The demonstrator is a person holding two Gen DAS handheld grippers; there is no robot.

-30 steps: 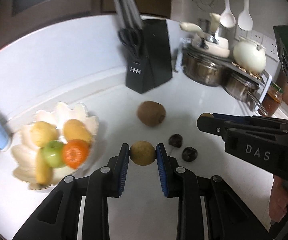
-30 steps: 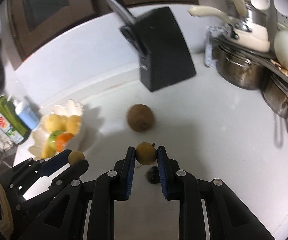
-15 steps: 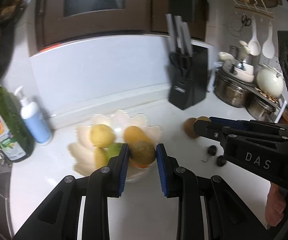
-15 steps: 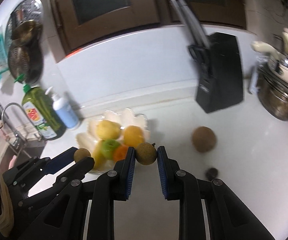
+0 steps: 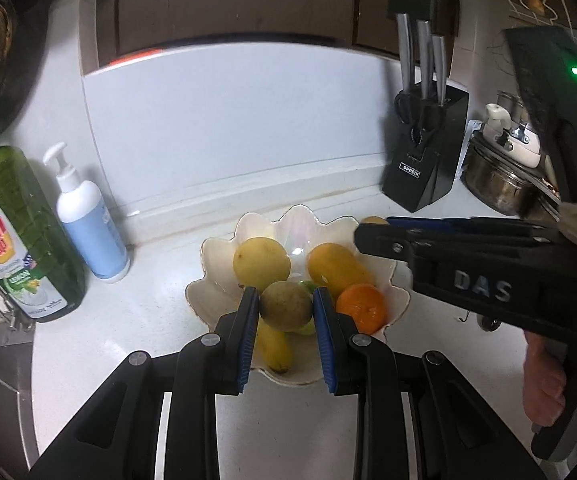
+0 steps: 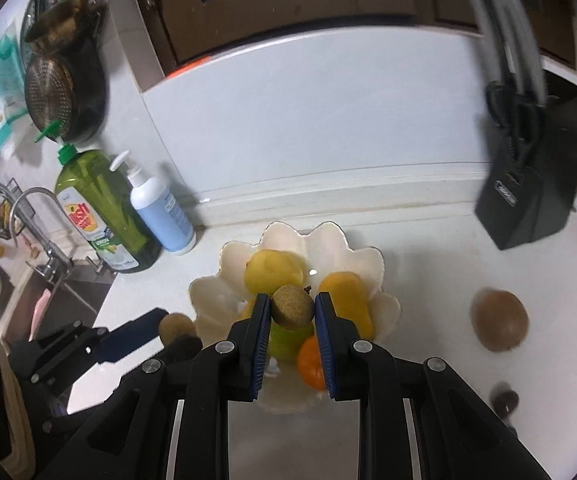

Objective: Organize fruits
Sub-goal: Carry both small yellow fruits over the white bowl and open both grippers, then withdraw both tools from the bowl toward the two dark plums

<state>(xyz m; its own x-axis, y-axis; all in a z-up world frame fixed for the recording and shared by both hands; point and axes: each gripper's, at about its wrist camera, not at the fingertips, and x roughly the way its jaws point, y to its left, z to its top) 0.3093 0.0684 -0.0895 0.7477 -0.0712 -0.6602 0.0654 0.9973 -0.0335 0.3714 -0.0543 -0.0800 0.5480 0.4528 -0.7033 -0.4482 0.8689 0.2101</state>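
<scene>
The left gripper point(image 5: 286, 308) is clamped on a small round brownish fruit point(image 5: 285, 305), its blue pads pressing both sides, and holds it above the near part of a white scalloped bowl point(image 5: 272, 222) on the white counter point(image 5: 148, 312). The right gripper point(image 6: 291, 309) is likewise closed tight on a second small brown fruit point(image 6: 291, 306), held over the same bowl; in the left wrist view it reaches in from the right, over the bowl's right rim. In the bowl lie a yellow round fruit point(image 5: 261, 263), a yellow-orange oblong fruit point(image 5: 338, 266), an orange point(image 5: 361, 307), a banana point(image 5: 274, 346) and a partly hidden green fruit point(image 6: 286, 340). A kiwi point(image 6: 498, 319) and a small dark fruit point(image 6: 505, 399) sit on the counter well right of the bowl. A green dish-soap bottle point(image 5: 16, 232) and a pump bottle point(image 5: 88, 220) stand left; a black knife block point(image 5: 426, 160) stands right.
</scene>
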